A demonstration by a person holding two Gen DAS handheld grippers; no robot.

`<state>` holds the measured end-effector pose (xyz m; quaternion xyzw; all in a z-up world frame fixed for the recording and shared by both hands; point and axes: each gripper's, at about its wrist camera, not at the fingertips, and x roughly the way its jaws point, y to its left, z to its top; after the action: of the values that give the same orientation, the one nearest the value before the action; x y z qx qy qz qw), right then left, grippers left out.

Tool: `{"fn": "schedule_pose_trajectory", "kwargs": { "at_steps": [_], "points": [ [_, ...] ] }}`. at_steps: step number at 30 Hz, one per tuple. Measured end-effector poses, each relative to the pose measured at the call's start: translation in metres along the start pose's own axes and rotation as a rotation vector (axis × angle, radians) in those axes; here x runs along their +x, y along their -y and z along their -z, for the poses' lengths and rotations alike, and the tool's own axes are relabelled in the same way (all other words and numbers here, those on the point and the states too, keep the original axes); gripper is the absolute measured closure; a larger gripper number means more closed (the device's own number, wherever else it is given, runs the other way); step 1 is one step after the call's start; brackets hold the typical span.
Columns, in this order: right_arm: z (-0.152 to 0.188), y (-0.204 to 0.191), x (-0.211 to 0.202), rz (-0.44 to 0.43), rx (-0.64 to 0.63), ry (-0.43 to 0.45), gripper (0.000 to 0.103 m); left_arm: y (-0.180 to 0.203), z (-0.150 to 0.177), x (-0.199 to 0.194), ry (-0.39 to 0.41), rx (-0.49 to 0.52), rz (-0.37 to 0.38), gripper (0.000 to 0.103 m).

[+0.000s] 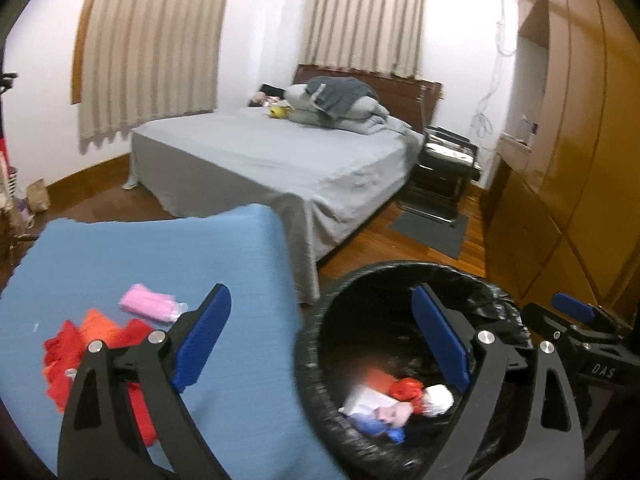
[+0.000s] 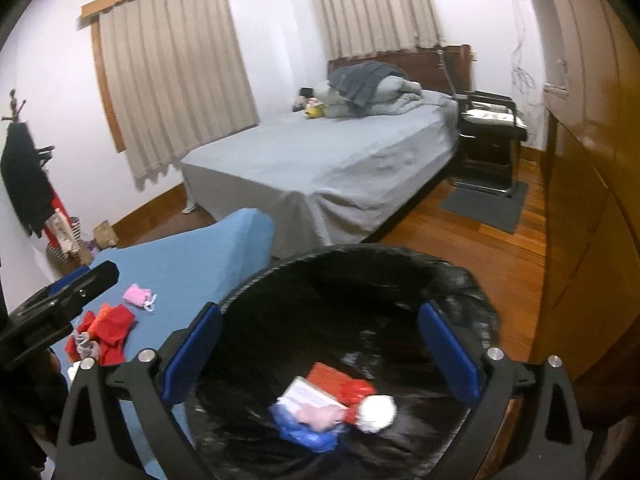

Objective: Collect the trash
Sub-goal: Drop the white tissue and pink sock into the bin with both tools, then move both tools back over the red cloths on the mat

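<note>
A round bin with a black liner [image 1: 320,320] [image 2: 460,280] stands beside a blue-covered surface [image 1: 140,248] [image 2: 192,256]. Trash lies in its bottom: red, white, pink and blue pieces [image 1: 396,402] [image 2: 332,408]. On the blue surface lie a pink packet [image 1: 149,303] [image 2: 138,294] and crumpled red-orange wrappers [image 1: 80,352] [image 2: 106,330]. My left gripper [image 1: 322,340] is open and empty, straddling the bin's left rim. My right gripper [image 2: 320,356] is open and empty above the bin's mouth; it also shows in the left wrist view [image 1: 572,312].
A bed with a grey sheet [image 1: 280,160] [image 2: 340,160] stands behind the blue surface. A black chair [image 1: 444,164] [image 2: 488,132] and grey mat [image 1: 432,228] [image 2: 488,204] lie on the wooden floor. Wooden wardrobes [image 1: 568,140] [image 2: 592,160] line the right.
</note>
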<state>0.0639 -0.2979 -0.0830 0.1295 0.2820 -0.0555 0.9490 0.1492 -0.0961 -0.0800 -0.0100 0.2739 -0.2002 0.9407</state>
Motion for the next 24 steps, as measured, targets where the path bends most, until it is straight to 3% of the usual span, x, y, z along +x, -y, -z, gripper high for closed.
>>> {"fn": "schedule_pose_trajectory", "kwargs": {
  "at_steps": [13, 24],
  "points": [
    [0.010, -0.106, 0.029, -0.149, -0.105, -0.037, 0.006, -0.102, 0.012, -0.049, 0.022, -0.053, -0.214, 0.014],
    [0.025, -0.182, 0.060, -0.195, -0.187, -0.053, 0.006, -0.194, 0.027, -0.058, -0.021, -0.126, -0.362, 0.016]
  ]
}}
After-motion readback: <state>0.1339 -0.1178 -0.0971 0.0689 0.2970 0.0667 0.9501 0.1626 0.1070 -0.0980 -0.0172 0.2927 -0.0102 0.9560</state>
